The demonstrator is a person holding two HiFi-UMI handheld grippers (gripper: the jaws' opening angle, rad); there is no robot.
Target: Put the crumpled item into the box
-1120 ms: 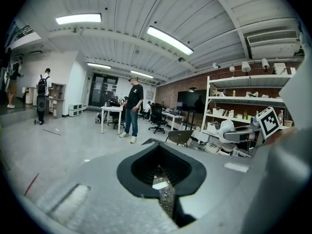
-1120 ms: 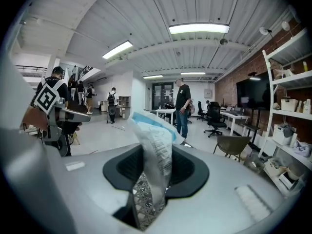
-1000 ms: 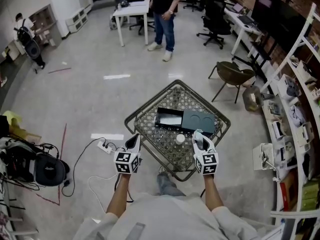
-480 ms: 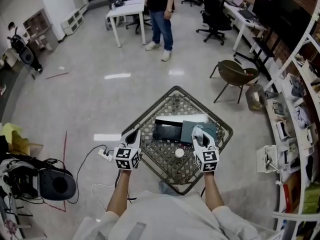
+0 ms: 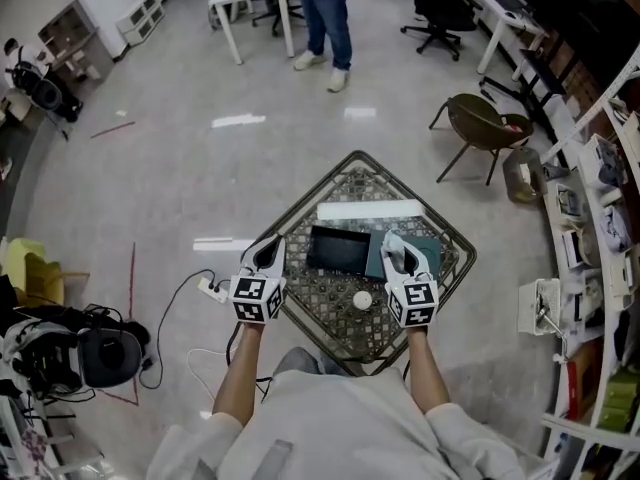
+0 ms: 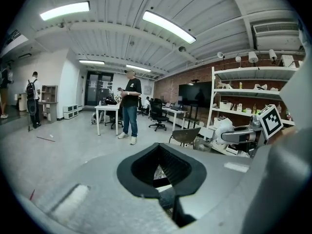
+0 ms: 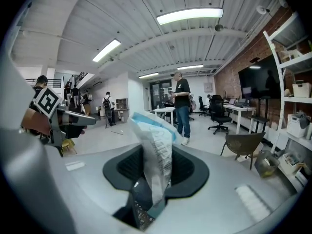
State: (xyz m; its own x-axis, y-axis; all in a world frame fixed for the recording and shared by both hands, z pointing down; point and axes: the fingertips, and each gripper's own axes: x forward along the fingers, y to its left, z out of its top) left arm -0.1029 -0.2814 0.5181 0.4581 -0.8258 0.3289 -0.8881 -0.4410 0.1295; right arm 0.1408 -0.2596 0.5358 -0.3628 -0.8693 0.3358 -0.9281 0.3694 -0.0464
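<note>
While right gripper (image 5: 394, 246) pinches crumpled wrapper (image 7: 156, 152) just right of box (image 5: 340, 250) | left gripper (image 5: 271, 248) jaws together, empty, left of box | white ball (image 5: 362, 300) on box's near side | lid (image 5: 428, 252) just beside box, right | white strip (image 5: 368, 210) just beyond box

The head view looks steeply down from above the tabletop (image 5: 330, 298), which sits mid-frame, with the left hand-held gripper (image 5: 268, 253) and right hand-held gripper (image 5: 396, 250) just below centre. Each gripper view sits close behind its own jaws and faces almost level across the room. In the right gripper view the crumpled item (image 7: 155, 150) stands right before the lens. All three views share the standing person (image 5: 322, 13) and the brown chair (image 5: 480, 128).
</note>
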